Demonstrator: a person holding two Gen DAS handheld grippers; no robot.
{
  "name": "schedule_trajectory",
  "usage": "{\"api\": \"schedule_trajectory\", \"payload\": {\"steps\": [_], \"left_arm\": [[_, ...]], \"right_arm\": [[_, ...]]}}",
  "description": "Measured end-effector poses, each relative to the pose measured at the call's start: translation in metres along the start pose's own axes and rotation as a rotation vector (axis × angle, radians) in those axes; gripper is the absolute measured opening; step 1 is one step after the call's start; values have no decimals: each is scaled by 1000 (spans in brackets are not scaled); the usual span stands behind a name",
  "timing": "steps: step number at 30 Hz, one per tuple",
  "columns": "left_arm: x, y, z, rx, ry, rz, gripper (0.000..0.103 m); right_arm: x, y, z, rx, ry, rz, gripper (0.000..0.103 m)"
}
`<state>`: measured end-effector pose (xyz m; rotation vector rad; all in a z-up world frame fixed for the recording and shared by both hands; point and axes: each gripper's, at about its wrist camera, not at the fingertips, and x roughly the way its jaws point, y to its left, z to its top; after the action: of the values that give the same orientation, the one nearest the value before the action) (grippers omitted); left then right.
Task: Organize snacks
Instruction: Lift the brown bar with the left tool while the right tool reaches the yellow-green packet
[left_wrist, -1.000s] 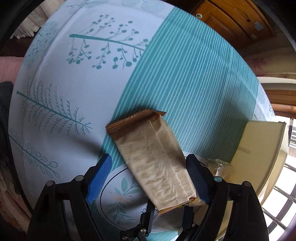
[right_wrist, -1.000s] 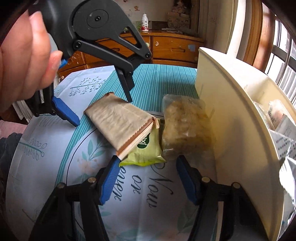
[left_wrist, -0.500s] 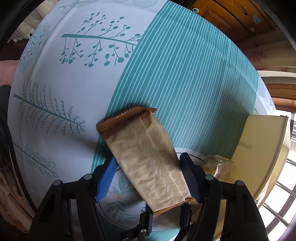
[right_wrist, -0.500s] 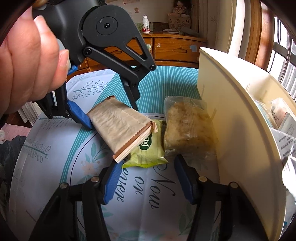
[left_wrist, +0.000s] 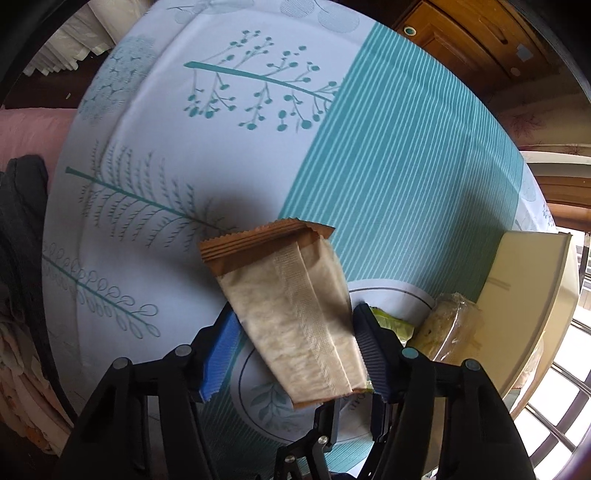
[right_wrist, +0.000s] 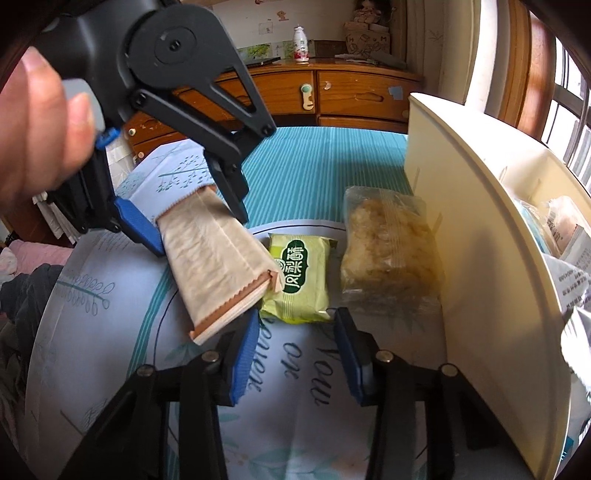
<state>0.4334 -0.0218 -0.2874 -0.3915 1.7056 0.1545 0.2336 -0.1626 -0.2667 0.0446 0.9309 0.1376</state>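
Note:
My left gripper (left_wrist: 295, 354) is shut on a brown paper snack packet (left_wrist: 291, 314) and holds it tilted above the tablecloth; it shows in the right wrist view (right_wrist: 218, 258) too, with the left gripper (right_wrist: 188, 221) around it. My right gripper (right_wrist: 295, 354) is open and empty, just in front of a green snack packet (right_wrist: 301, 280) lying flat. A clear bag of crispy snack (right_wrist: 388, 254) lies to the right of it, against the cream box (right_wrist: 480, 258). The green packet (left_wrist: 391, 325) and clear bag (left_wrist: 447, 325) show in the left wrist view.
The cream box (left_wrist: 528, 295) holds several wrapped snacks (right_wrist: 561, 229) at the right. A wooden dresser (right_wrist: 332, 92) stands behind the table. Clothes (right_wrist: 22, 295) lie off the table's left edge. The teal and white tablecloth (left_wrist: 388, 166) covers the table.
My left gripper closed on the brown packet and lifted it off the green packet, which now lies uncovered. My right gripper moved closer to the green packet.

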Motion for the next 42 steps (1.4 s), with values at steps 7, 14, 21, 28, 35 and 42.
{"api": "schedule_trajectory", "payload": {"steps": [7, 14, 21, 28, 35, 42], "left_arm": [[-31, 23, -10, -3, -25, -22, 59], [-60, 59, -35, 12, -23, -46, 58], [-83, 101, -63, 38, -27, -54, 58], [-95, 132, -85, 25, -24, -67, 58], [-94, 145, -103, 36, -27, -98, 58], [-93, 155, -115, 34, -23, -126, 58]], "right_arm": [[-9, 6, 0, 11, 7, 11, 41], [-29, 17, -1, 14, 17, 38, 1], [-47, 27, -3, 54, 4, 26, 1], [-49, 21, 6, 207, 56, 78, 2], [-41, 20, 25, 271, 131, 99, 13], [-20, 13, 45, 338, 218, 96, 27]]}}
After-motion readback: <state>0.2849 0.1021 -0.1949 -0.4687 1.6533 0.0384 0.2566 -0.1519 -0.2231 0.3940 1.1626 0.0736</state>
